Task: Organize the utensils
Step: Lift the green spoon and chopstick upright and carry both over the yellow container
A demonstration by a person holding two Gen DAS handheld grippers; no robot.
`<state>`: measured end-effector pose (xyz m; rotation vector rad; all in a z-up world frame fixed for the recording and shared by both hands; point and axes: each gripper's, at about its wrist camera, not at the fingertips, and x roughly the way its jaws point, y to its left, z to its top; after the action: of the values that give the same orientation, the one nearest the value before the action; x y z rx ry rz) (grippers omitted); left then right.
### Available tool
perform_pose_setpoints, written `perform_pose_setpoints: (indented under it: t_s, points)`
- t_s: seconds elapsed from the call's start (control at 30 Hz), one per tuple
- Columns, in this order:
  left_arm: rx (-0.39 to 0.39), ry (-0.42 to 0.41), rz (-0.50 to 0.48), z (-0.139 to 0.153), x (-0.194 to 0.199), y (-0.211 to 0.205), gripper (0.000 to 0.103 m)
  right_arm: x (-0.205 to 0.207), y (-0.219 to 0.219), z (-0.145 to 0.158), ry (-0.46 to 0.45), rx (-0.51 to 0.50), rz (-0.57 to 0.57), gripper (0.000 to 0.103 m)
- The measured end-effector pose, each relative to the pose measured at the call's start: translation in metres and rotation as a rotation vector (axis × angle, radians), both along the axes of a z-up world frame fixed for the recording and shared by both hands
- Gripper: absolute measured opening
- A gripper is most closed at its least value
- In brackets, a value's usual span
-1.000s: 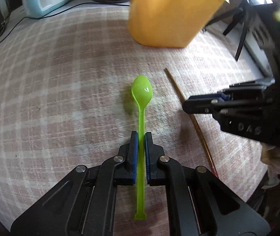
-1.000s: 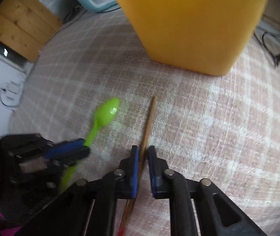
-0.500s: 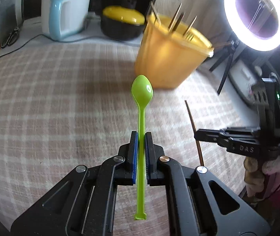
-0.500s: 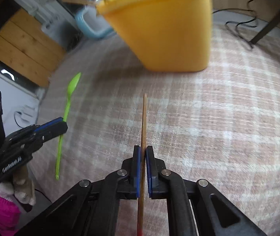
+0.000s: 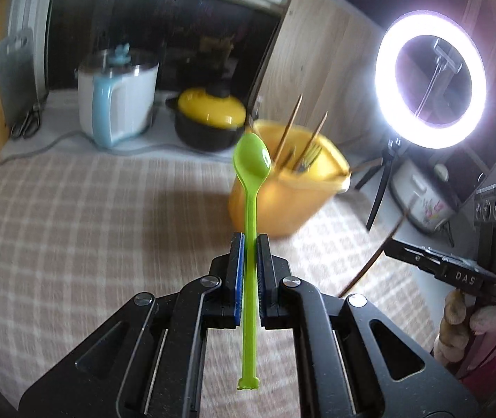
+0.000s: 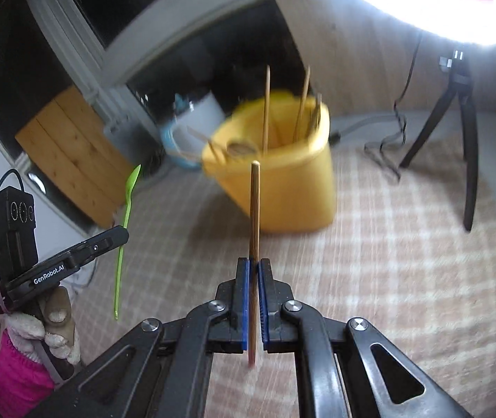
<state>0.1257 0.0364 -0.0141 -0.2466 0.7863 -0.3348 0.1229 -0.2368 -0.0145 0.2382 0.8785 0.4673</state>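
So the whole surface (image 5: 73, 230) is covered in a pink-and-cream plaid cloth, and it runs back to a pale ledge along a dark window. Wood panelling on both sides of the room. Over on the right there's a big ring light (image 5: 429, 79) glowing on a black tripod (image 6: 457, 146), with a cable trailing on the cloth by its legs.

On the ledge sits a white and light-blue kettle (image 5: 117, 99), and next to it a black pot with a yellow lid (image 5: 209, 118). Scissors (image 5: 26, 123) lie at the far left end of the ledge.

On the cloth itself stands the yellow bucket (image 6: 282, 174), a bit blurry in both views, with wooden sticks and what looks like a fork poking out of the top.

Now the small stuff. The left gripper (image 5: 249, 240) has its fingers pinching the green spoon (image 5: 250, 188) around mid-handle, bowl end pointing forward and up off the cloth, in front of the bucket in that view. The right gripper (image 6: 254, 264) has its fingers clamped tight on a wooden chopstick (image 6: 254, 209), reddish end sticking out behind, the other end pointing toward the bucket and lifted clear of the cloth. Each gripper shows up at the edge of the other's view, held by a gloved hand (image 6: 52, 327) with a bright pink sleeve.
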Motion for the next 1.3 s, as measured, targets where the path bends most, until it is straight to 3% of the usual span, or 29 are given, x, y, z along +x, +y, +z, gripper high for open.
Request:
perform_pose_setpoints:
  t_s: [0.3,0.77,1.0,1.3]
  points:
    - [-0.016,-0.110,-0.008,0.036,0.038,0.001,0.004,0.014,0.001,0.043,-0.146,-0.032,-0.034,0.001]
    - [-0.059,-0.231,-0.085,0.073,0.095,-0.026,0.004,0.024,0.002,0.101,-0.257,-0.078,-0.056,0.001]
    - [-0.091,-0.246,-0.104,0.068,0.134,-0.042,0.004,0.029,0.011,0.137,-0.338,-0.105,-0.060,0.001]
    - [-0.078,-0.247,-0.163,0.051,0.157,-0.069,0.004,0.055,0.022,0.153,-0.384,-0.151,-0.077,0.001]
